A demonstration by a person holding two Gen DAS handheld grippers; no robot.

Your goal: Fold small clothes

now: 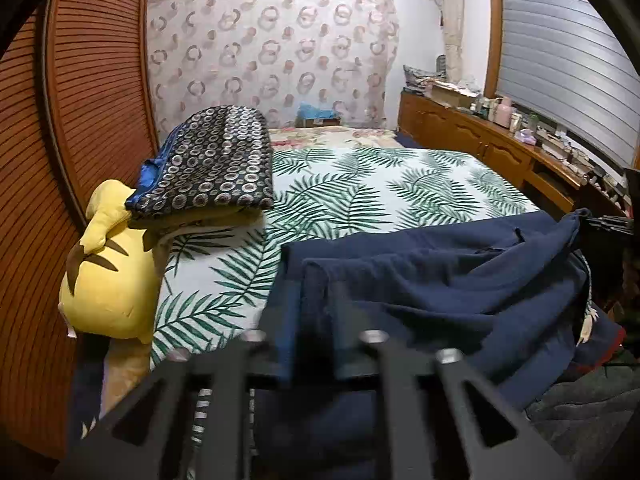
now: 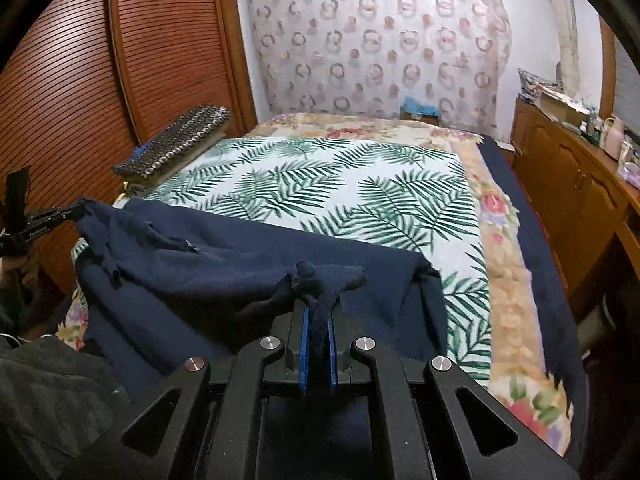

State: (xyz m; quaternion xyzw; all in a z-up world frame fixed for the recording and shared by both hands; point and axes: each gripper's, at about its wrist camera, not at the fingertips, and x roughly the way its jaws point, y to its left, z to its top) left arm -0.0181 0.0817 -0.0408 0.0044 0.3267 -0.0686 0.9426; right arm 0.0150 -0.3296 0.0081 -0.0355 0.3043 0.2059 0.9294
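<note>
The right gripper [image 2: 318, 344] is clenched on a bunched corner of the navy garment [image 2: 248, 264], with the cloth pinched between its 2 blue pads [image 2: 305, 354] and a twisted tuft poking out above them. The left gripper [image 1: 308, 344] is blurred in its own view; cloth lies between its 2 fingers, but the jaws stand partly apart and I cannot tell whether the pads are pressing on it. From the right wrist view the left gripper [image 2: 60, 216] shows only as a dark tip at the garment's far corner.

The garment lies rumpled across the near end of the bed, on the palm-leaf sheet [image 2: 320, 184], with a ridge of wrinkles running between the 2 held corners.

The main risk is at the left corner. If that grip is loose, the corner could slip out when the edge is lifted or carried over, so the fold would land crooked or collapse on 1 side. The right pinch holds a wad instead of a flat hem, so the fold line may come out twisted. Uneven pulling between the hands could drag the sheet into creases too.

Farther off, a folded dotted quilt [image 1: 212, 164] sits on a yellow plush toy [image 1: 108, 272] by the slatted wardrobe door [image 1: 80, 100], well apart from the work, so a snag there looks unlikely.
</note>
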